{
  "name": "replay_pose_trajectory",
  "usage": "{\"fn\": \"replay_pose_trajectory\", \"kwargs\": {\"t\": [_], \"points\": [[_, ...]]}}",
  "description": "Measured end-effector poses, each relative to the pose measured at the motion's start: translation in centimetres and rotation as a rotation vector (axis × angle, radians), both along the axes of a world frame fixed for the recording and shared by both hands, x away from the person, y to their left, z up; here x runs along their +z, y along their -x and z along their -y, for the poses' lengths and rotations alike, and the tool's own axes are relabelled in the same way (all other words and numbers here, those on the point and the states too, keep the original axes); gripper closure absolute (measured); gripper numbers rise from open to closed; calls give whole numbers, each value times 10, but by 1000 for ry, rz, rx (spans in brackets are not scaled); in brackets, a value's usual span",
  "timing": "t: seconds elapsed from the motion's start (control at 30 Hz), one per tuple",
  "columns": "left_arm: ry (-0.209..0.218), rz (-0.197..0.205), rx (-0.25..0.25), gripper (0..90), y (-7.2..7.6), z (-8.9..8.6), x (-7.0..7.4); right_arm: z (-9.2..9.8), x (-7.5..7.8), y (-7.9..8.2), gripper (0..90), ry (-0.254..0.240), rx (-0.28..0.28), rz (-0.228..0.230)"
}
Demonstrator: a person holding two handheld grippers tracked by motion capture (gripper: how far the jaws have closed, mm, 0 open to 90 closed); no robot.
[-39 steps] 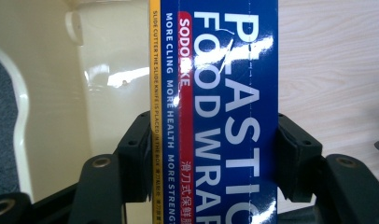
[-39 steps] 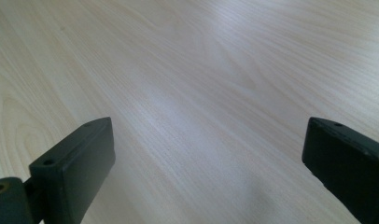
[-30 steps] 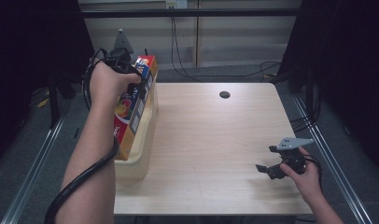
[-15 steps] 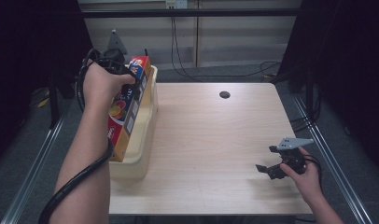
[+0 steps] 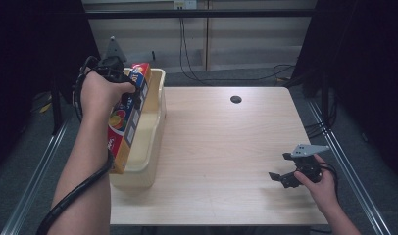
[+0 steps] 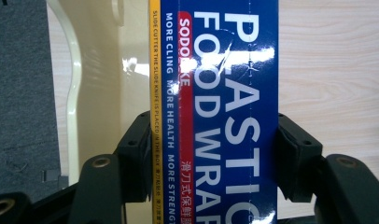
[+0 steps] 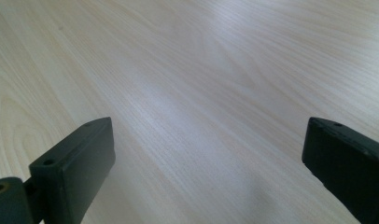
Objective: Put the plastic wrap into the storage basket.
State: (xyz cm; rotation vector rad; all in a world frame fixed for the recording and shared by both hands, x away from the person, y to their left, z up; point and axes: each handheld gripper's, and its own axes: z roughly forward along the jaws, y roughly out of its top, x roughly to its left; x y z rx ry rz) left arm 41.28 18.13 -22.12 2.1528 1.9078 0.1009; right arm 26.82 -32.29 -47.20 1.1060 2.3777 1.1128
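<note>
The landmark here is the cream plastic bin (image 5: 155, 122) at the left edge of the wooden table (image 5: 226, 147). The left gripper (image 5: 131, 95) is clamped across the narrow width of a long blue box of plastic food wrap (image 5: 126, 127), one jaw on each long side, as the left gripper view makes plain: both black pads press flat against the box (image 6: 220, 112). The box lies lengthwise along the bin's outer, left-hand wall, tilted, its far end raised near the bin's far corner and its near end lower, close to the bin's near corner. Holding it by the narrow faces seems sensible (the wide printed face would be too broad for the jaws), and aligning it with the bin's long axis looks like the way to make it fit inside.

The right gripper (image 5: 285, 171) sits well away from the bin, low over the table's near right part, jaws spread wide with nothing between them; the right gripper view shows bare wood grain (image 7: 201, 93) between the two pads. It appears simply parked out of the way.

Whether the box's lower edge rests on the bin's floor or rim, or hangs free, I cannot tell: the forearm (image 5: 89, 161) and the box itself cover that contact. The box's printing is cut off at the frame edges, and the bin's interior is largely hidden.
</note>
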Motion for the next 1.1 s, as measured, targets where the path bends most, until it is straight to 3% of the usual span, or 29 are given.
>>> {"fn": "replay_pose_trajectory", "kwargs": {"t": [0.57, 1.1], "points": [[9, -32, 30, 408, 4, -20, -20, -1, -1, 0, 25, 4, -2, 0], [14, -65, 32, 407, 2, -25, -43, -2, 0, 0, 26, 14, 4, 7]]}}
